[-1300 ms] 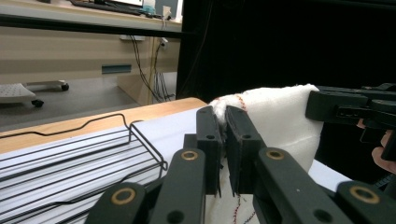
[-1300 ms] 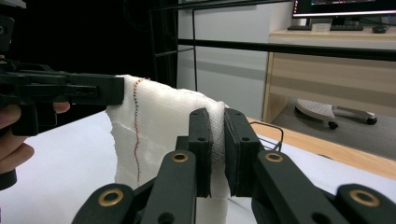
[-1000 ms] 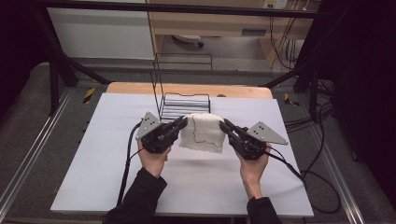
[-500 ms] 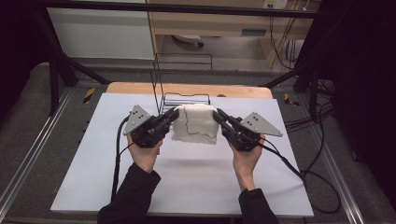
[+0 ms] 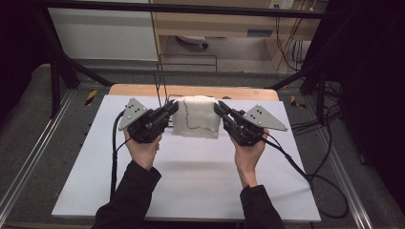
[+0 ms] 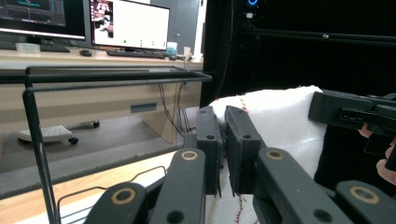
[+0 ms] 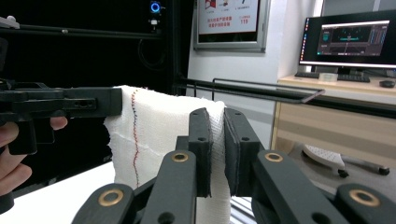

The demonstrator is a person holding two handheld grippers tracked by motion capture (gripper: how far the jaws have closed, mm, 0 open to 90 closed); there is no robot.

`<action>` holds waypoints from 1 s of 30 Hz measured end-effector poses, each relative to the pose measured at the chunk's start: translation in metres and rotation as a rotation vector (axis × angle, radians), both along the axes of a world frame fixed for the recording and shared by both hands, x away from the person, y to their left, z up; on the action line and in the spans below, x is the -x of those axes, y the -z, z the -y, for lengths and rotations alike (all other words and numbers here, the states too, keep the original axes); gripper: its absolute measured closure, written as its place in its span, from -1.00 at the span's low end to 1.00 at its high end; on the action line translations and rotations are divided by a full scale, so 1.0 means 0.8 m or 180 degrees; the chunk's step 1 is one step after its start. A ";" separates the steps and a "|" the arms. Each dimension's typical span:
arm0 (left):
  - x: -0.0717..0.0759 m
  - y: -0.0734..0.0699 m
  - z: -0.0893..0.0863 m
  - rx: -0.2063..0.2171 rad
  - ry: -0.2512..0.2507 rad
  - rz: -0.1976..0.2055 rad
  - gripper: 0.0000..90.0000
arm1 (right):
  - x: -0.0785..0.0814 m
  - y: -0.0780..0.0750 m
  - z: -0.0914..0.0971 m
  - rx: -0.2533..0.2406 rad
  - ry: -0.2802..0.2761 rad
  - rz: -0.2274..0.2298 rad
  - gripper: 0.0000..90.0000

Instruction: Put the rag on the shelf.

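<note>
1. Left claw (image 5: 171, 109) is clamped tight on the left top corner of the white cloth (image 5: 197, 117), fabric squeezed between the jaws.
2. Right claw (image 5: 220, 109) is pinching the right top corner the same way.
3. The cloth hangs spread between them, over the far part of the white worktop (image 5: 191, 186), just in front of the black wire rack (image 6: 37, 140).
4. Loads of bare worktop on the near side, around both hands.
</note>
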State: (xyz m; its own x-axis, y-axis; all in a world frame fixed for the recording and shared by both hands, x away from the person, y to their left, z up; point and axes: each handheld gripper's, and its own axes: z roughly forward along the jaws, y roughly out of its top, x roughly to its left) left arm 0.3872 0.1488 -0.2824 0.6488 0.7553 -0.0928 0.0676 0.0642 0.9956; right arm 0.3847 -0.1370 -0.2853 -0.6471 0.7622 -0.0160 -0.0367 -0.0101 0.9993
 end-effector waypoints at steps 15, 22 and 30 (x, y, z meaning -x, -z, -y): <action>-0.012 -0.036 -0.007 -0.0012 -0.0075 0.0109 0.87 | -0.015 -0.036 -0.012 0.0024 0.0040 0.0137 0.84; -0.019 -0.050 -0.009 0.0003 -0.0138 0.0198 0.87 | -0.022 -0.048 -0.017 -0.0012 0.0063 0.0200 0.83; -0.030 -0.062 -0.010 0.0067 -0.0170 0.0250 0.87 | -0.032 -0.063 -0.022 -0.0041 0.0101 0.0264 0.83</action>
